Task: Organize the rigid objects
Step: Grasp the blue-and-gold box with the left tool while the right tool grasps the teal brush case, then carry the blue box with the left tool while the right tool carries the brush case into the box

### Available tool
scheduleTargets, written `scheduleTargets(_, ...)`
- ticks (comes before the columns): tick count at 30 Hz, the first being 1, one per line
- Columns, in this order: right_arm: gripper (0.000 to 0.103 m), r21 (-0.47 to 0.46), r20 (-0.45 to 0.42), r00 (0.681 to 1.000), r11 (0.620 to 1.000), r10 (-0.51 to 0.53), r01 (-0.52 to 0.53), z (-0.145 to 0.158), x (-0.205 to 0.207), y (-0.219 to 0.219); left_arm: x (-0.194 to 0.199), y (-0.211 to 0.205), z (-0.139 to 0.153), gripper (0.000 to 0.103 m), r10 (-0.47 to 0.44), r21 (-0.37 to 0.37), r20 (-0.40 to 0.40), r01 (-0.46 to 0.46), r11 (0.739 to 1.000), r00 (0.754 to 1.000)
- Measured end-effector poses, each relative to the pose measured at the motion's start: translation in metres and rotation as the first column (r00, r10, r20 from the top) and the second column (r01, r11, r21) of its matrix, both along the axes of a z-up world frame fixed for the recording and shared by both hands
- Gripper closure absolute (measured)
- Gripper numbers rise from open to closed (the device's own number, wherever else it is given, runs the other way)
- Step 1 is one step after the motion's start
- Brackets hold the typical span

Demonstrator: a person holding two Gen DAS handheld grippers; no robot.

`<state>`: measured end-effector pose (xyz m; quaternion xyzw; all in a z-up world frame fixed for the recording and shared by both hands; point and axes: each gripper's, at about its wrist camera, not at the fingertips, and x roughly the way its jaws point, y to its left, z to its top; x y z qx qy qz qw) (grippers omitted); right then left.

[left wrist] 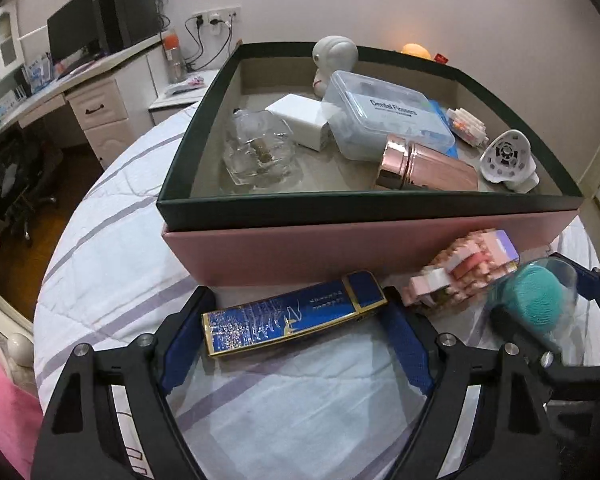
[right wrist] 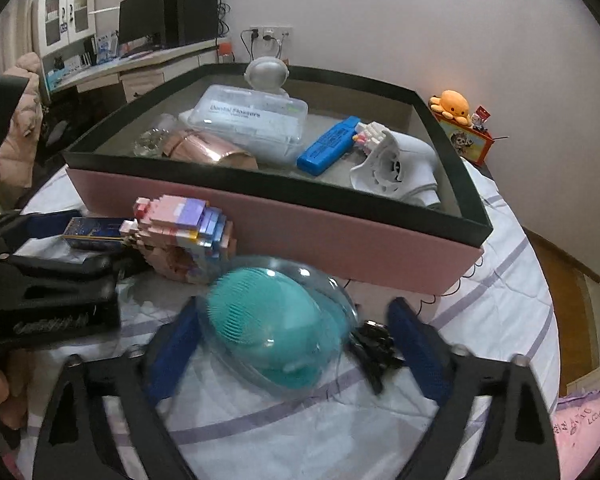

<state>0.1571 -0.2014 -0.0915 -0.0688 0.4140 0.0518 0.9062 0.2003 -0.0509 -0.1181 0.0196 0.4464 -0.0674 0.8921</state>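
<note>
Left gripper [left wrist: 296, 324] sits low over the striped bedsheet [left wrist: 112, 280], jaws partly open around a blue-and-gold rectangular case [left wrist: 296, 314]. The case lies flat between the blue pads [left wrist: 182, 344], ends close to both; whether the pads press it cannot be told.

Right gripper [right wrist: 296, 332] is also partly open, straddling a teal silicone brush under a clear dome cover [right wrist: 276, 320]. Left pad [right wrist: 172, 356] is at the cover's edge, right pad [right wrist: 416, 344] stands apart from it with a small black clip-like item [right wrist: 374, 344] in the gap. No firm grip visible. The view is motion-blurred.

A pink and purple block-brick figure [right wrist: 184, 236] stands on the sheet between the case and the brush, just in front of the pink box with dark green rim [left wrist: 364, 240].

Inside the box: a glass ashtray [left wrist: 260, 152], a white charger block [left wrist: 300, 120], a clear "Dental Flossers" box [left wrist: 388, 120], a rose-gold cylinder [left wrist: 428, 168], a blue flat case [right wrist: 328, 146], a small brick model [right wrist: 370, 136], a white vented device [right wrist: 396, 168], a white astronaut figure [right wrist: 266, 74] at the back wall.

A desk with monitor [left wrist: 76, 32] stands at the left rear.
</note>
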Motion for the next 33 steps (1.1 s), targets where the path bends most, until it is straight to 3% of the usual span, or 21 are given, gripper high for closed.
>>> scheduleTargets(2, 0.036, 0.008, 0.004, 1.0, 1.0, -0.001, 0.001, 0.002, -0.002, -0.003, -0.001, 0.002, 0.0, 0.019, -0.003, -0.015, 0.004, 0.003, 1.0, 1.0)
scheduleTargets(4, 0.039, 0.02, 0.007, 1.0, 1.0, -0.001, 0.001, 0.003, -0.004, -0.007, -0.003, 0.005, 0.001, 0.019, -0.005, -0.037, 0.005, 0.005, 0.999, 1.0)
scheduleTargets(22, 0.041, 0.118, 0.031, 0.999, 0.993, -0.01, 0.006, 0.013, -0.038, -0.023, -0.041, 0.023, 0.01, 0.019, 0.007, -0.067, 0.046, -0.004, 0.998, 0.999)
scheduleTargets(33, 0.042, 0.118, 0.112, 0.993, 0.992, 0.038, -0.051, 0.059, -0.033, -0.016, -0.041, 0.024, 0.047, 0.019, -0.011, -0.067, 0.135, 0.02, 0.998, 0.991)
